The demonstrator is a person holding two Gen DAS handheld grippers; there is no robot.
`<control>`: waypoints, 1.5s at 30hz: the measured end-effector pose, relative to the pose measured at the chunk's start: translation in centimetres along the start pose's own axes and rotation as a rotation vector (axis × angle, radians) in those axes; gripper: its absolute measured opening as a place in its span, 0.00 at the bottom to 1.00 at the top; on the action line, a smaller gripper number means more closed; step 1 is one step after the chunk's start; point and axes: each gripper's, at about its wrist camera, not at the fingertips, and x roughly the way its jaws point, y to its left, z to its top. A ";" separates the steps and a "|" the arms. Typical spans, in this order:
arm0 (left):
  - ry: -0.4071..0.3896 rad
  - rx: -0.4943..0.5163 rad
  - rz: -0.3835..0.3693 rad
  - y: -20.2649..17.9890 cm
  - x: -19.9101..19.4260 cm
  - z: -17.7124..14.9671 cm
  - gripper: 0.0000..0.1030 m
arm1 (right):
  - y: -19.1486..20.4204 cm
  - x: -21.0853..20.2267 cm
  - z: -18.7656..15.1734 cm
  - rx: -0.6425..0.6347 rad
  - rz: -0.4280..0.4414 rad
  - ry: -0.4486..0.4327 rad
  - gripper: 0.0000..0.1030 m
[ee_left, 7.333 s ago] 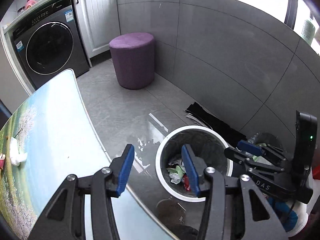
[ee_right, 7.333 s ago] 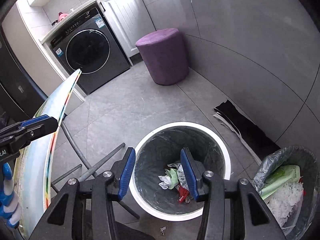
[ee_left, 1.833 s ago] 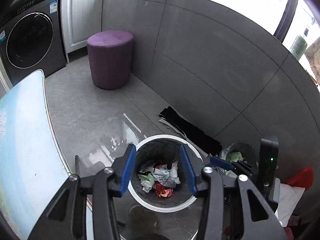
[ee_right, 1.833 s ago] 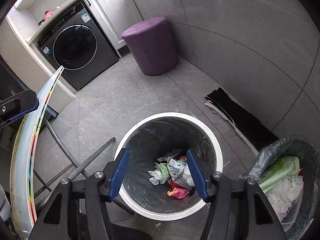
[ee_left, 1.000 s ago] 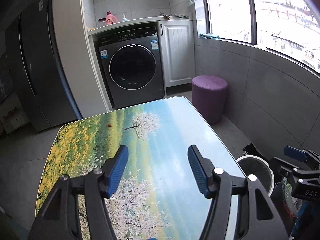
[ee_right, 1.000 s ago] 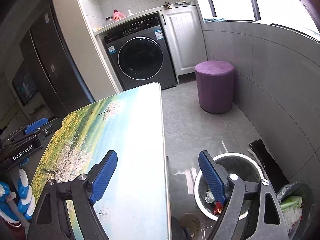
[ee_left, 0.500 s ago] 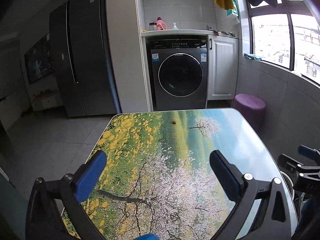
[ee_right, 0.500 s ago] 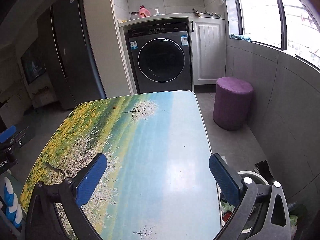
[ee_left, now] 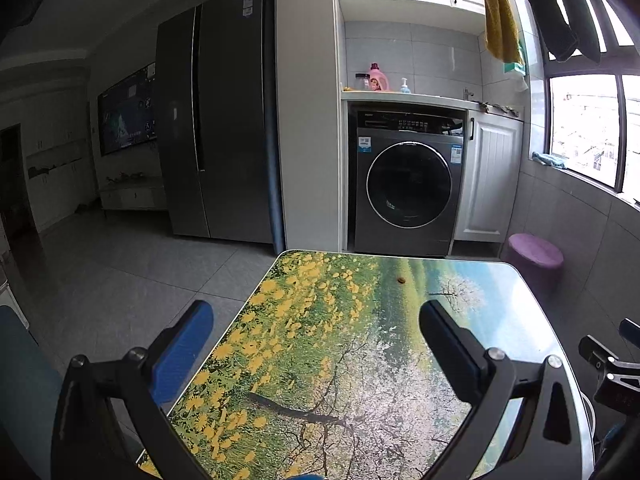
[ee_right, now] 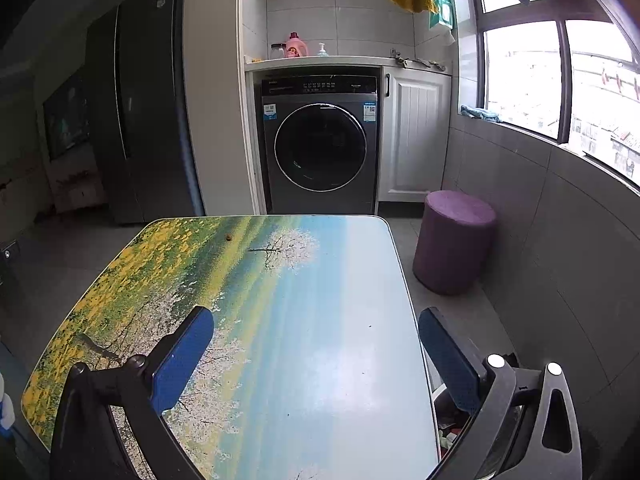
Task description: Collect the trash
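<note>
Room: tiled laundry corner, daylight from a window on the right, seen over a table [ee_left: 360,360] printed with a meadow and blossom trees.

Left tongs [ee_left: 316,344]: jaws spread wide, nothing between them, hanging over the near part of the table above the yellow-flower side.

Right tongs [ee_right: 316,340]: jaws likewise spread wide and empty, over the pale blue side of the table, near its right edge.

Crumb [ee_left: 400,279]: one small brown speck on the table, toward the far edge, near the printed white tree. It is the only loose scrap visible on the table. Too small to show any long axis. It lies straight ahead of the left tongs and ahead and to the left of the right tongs; the left hand looks the nearer, though the margin is slight.

Bin [ee_right: 450,420]: below the table's near right corner, mostly hidden behind the right tongs' finger; scraps show inside.

Beyond the table: washing machine [ee_left: 408,184] past the far edge, purple stool [ee_right: 456,240] to the right, tall dark fridge [ee_left: 216,132] to the left.
</note>
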 end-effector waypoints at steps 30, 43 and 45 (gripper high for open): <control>-0.005 0.016 -0.087 -1.4 -1.4 -0.1 1.00 | -0.9 -1.1 -0.1 -0.001 -0.056 -0.032 1.00; -0.015 0.026 -0.069 -1.9 -1.7 -0.1 1.00 | -1.5 -1.4 -0.3 0.002 -0.080 -0.042 1.00; -0.015 0.026 -0.068 -1.9 -1.7 -0.1 1.00 | -1.6 -1.4 -0.3 0.003 -0.083 -0.044 1.00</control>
